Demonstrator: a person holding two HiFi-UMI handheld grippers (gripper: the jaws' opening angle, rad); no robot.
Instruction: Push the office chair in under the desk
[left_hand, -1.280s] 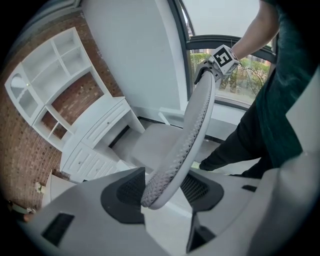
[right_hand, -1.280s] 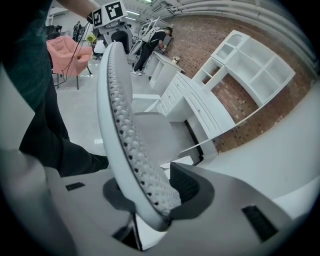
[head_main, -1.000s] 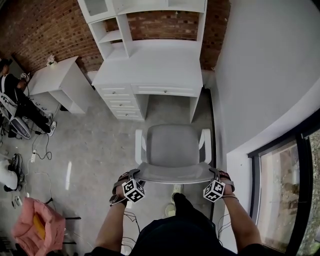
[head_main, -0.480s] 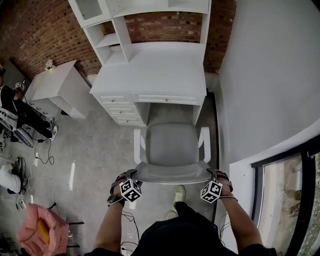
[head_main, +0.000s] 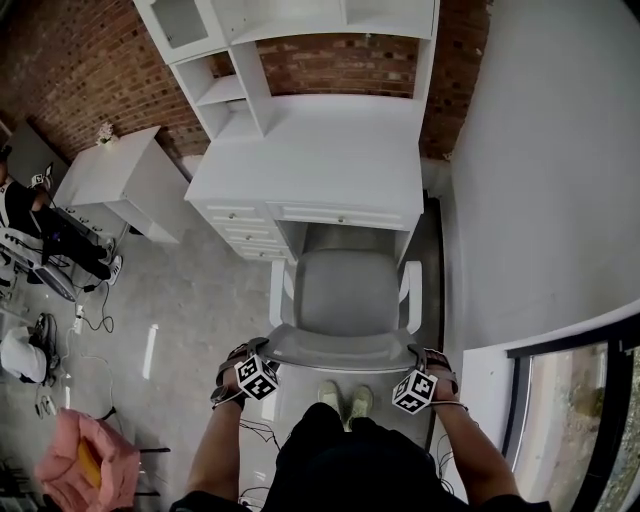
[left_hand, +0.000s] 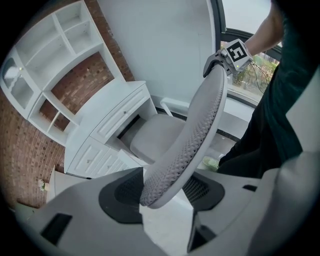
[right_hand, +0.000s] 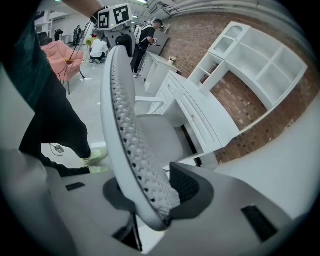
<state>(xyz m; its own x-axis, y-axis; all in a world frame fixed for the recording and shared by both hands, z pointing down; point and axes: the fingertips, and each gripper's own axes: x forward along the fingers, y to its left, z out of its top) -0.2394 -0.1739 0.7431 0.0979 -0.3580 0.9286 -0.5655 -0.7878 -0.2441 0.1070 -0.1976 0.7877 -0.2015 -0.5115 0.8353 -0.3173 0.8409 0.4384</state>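
A person is standing behind a grey chair (head_main: 346, 292) and pushing it toward a white table (head_main: 320, 150). The left hand-held gripper (left_hand: 161, 194) and the right hand-held gripper (right_hand: 159, 196) are each clamping one top corner of the mesh backrest (head_main: 345, 350), with the pads pressing on its rim.

Over the last second the chair has been rolling forward. Its seat front is now reaching the edge of the table's knee gap, where a strip of floor was showing before. By my reading the push is well under way, though most of the seat is still sitting out in the open.

The head view is giving the line-up: the chair is sitting squarely before the gap, with drawers (head_main: 245, 225) to its left and a wall (head_main: 540, 200) to its right. It is hiding the pads under the marker cubes. Only the gripper views are showing the grip itself — the backrest's rim caught between each pair of jaws.
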